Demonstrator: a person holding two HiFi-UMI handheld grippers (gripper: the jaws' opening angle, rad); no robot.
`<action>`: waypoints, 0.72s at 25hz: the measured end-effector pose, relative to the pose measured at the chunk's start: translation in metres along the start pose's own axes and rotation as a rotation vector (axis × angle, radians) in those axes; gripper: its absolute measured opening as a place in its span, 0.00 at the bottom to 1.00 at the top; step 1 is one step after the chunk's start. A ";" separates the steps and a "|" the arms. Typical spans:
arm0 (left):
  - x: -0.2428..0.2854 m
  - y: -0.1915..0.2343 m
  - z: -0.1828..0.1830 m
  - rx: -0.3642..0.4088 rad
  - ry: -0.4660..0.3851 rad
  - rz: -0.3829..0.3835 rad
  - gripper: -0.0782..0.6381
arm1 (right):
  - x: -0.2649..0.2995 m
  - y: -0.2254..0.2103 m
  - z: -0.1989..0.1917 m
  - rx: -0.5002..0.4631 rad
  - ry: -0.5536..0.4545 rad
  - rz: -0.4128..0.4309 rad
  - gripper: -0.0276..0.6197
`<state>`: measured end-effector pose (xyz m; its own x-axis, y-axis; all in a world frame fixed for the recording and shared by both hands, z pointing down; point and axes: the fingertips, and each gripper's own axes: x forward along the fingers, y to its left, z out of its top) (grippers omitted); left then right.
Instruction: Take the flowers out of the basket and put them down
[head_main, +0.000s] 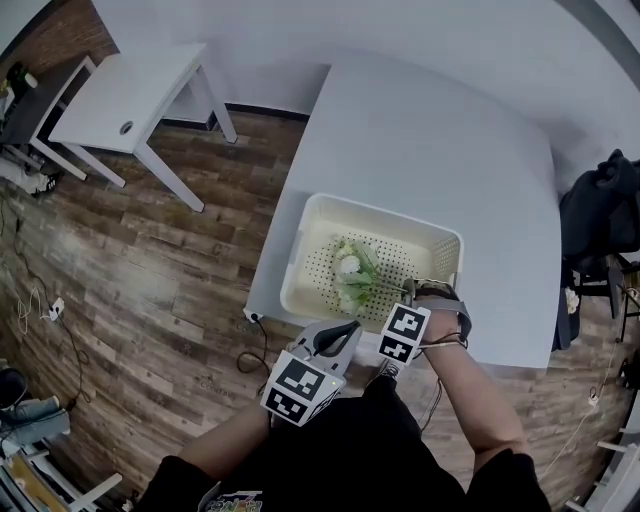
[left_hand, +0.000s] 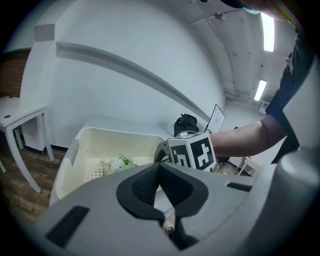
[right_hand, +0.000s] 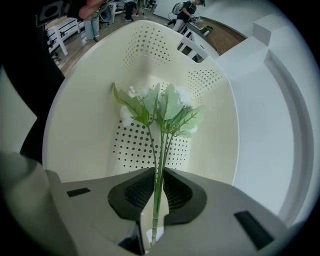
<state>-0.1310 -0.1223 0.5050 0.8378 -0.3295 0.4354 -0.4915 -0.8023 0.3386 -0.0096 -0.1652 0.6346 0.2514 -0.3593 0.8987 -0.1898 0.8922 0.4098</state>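
Observation:
A cream perforated basket (head_main: 318, 222) (left_hand: 75, 150) (right_hand: 75, 120) stands on the grey table near its front edge. A bunch of white flowers with green leaves and stems (head_main: 352, 272) (right_hand: 161, 112) (left_hand: 116, 163) sits inside it. My right gripper (head_main: 412, 292) (right_hand: 158, 186) reaches in over the basket's near rim and is shut on the green stems, with the blooms pointing away from it. My left gripper (head_main: 345, 332) (left_hand: 159, 175) hangs just outside the basket's front left corner, its jaws closed together on nothing.
The grey table (head_main: 430, 150) runs on beyond the basket toward the wall. A small white side table (head_main: 130, 90) (left_hand: 10, 117) stands on the wood floor at the left. A dark bag on a chair (head_main: 600, 215) sits off the table's right edge.

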 end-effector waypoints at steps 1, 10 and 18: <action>0.000 0.000 0.000 0.000 0.000 -0.001 0.12 | 0.001 0.000 0.000 0.004 -0.003 0.003 0.13; -0.008 0.002 0.002 0.009 -0.009 -0.001 0.12 | -0.011 -0.004 0.004 0.076 -0.065 -0.019 0.10; -0.013 -0.007 0.006 0.029 -0.018 -0.009 0.12 | -0.035 -0.016 -0.001 0.173 -0.128 -0.084 0.09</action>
<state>-0.1368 -0.1151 0.4915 0.8464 -0.3312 0.4170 -0.4773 -0.8192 0.3180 -0.0148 -0.1666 0.5962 0.1532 -0.4720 0.8682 -0.3362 0.8013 0.4949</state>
